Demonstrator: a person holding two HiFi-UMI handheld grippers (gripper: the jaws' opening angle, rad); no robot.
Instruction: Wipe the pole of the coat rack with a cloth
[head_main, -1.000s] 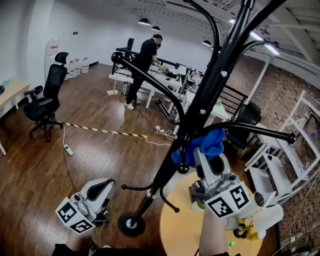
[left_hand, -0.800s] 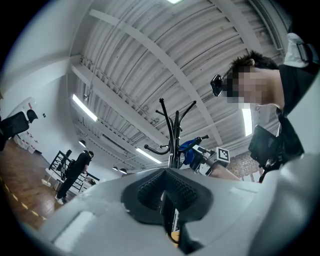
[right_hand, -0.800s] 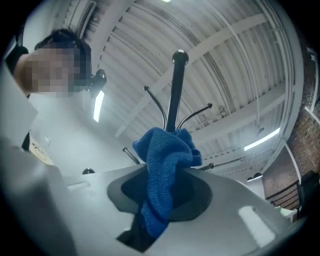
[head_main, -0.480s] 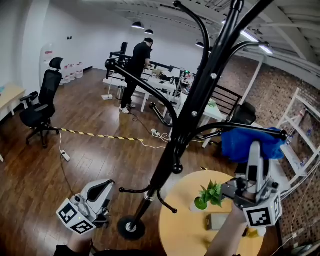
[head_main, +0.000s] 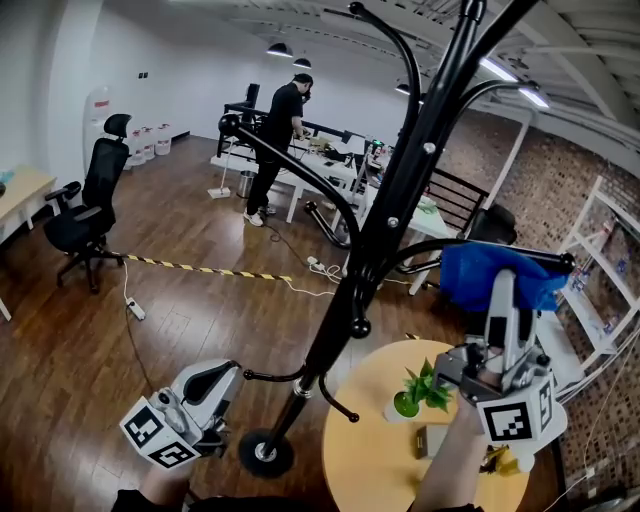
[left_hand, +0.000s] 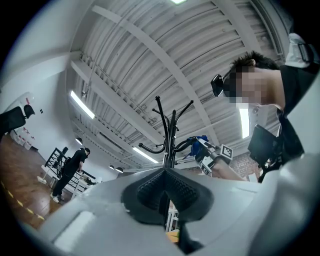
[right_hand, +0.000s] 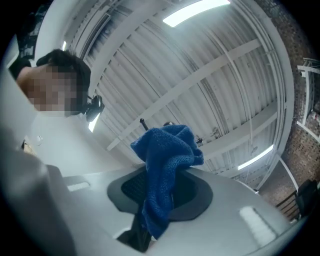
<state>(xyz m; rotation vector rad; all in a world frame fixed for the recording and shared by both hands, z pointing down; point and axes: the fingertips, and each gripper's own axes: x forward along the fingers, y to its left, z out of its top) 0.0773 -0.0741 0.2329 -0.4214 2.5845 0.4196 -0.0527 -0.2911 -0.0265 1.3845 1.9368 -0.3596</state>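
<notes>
Noted: right gripper (head_main: 505, 288) pinches the blue cloth (head_main: 475, 272) by 1 end, bunch free for wiping, apart from the pole (head_main: 400, 190); left gripper (head_main: 222, 372) closed, empty, parked low, likely as spare.

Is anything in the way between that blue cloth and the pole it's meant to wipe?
Nothing separate seems to block it. The cloth, gripped by the right gripper, sits to the right of the pole. Only the rack's own hook arm crosses the gap, with open air otherwise.
</notes>
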